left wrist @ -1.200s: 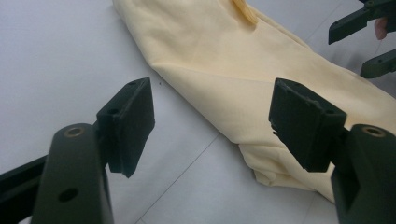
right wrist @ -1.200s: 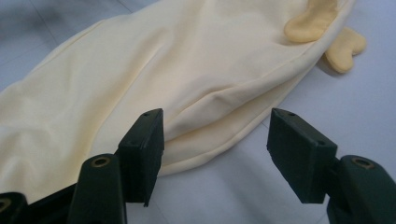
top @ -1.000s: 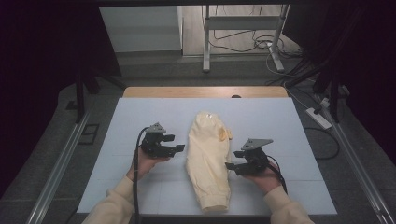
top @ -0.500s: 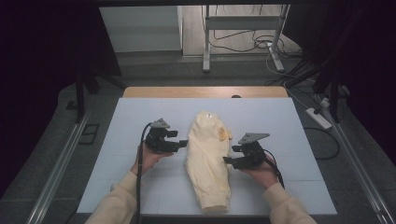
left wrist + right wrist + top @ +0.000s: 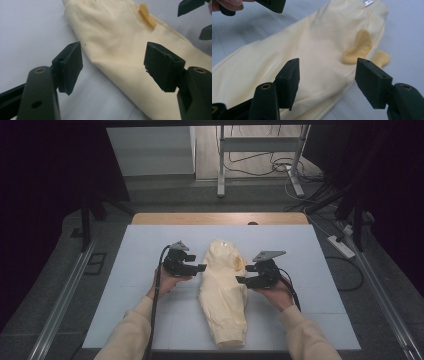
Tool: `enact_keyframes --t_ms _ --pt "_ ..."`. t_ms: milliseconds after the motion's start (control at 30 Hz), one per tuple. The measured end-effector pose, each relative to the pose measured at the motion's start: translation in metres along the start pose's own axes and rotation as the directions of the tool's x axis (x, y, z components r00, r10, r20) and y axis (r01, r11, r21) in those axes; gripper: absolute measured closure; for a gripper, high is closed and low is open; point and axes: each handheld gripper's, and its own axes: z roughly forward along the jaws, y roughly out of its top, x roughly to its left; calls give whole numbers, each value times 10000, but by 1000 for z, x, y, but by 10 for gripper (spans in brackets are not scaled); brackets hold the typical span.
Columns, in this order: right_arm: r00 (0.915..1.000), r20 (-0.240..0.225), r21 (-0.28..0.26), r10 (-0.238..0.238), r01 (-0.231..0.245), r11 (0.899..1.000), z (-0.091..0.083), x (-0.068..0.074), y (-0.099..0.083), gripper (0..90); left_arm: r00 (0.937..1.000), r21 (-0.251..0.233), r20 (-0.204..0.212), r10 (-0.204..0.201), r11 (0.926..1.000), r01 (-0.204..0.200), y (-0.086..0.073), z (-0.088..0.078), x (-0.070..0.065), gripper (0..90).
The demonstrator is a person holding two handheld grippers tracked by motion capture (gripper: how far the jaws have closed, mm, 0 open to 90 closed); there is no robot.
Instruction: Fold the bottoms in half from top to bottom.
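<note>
Both hands have slid a little farther up the table since the earlier frames, with the grippers closing in on the garment's sides. On the white table point(image 5: 150, 245) the pale yellow garment point(image 5: 223, 290) lies folded lengthwise down the middle, its cuffed end near the front edge and its far end just past the grippers. How the cloth is layered underneath is hidden. The left gripper point(image 5: 200, 267) hovers just left of the garment, jaws released and empty; its own view shows the cloth's edge point(image 5: 110, 50) between them, untouched. The right gripper point(image 5: 241, 280) sits at the garment's right edge, jaws also apart, gripping nothing. Darker yellow tabs point(image 5: 358, 48) poke out near the far end; their full shape is hard to make out.
</note>
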Motion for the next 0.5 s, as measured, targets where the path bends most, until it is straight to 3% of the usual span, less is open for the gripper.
enact_keyframes --t_ms 500 --pt "9992 163 78 352 -353 9993 20 -26 15 365 10000 45 33 51 10000 -51 12 10 8 304"
